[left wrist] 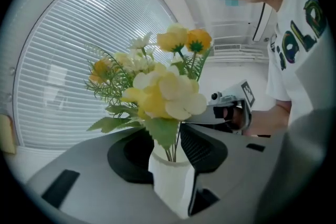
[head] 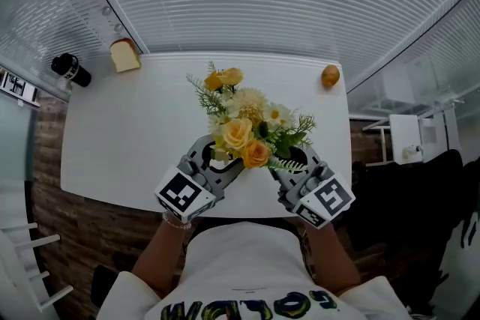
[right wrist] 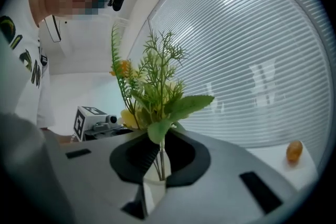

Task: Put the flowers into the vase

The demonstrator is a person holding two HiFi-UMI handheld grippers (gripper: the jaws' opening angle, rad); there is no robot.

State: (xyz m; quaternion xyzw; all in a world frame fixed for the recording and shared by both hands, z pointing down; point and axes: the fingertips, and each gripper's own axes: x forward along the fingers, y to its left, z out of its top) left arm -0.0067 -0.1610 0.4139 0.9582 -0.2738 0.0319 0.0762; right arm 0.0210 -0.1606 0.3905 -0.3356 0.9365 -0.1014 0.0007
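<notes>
The flowers (head: 244,124), yellow and white with green sprigs, stand with their stems in the white vase (left wrist: 170,181), at the near edge of the table (head: 120,146). Whether the vase rests on the table cannot be told. The left gripper (head: 219,158) clasps the vase between its jaws. The right gripper (head: 294,159) is pinched on the stems just above the vase's mouth. Along the table's far edge lie a bread slice (head: 124,55), a black cylinder (head: 70,70) and a brown bun (head: 331,76), well apart.
</notes>
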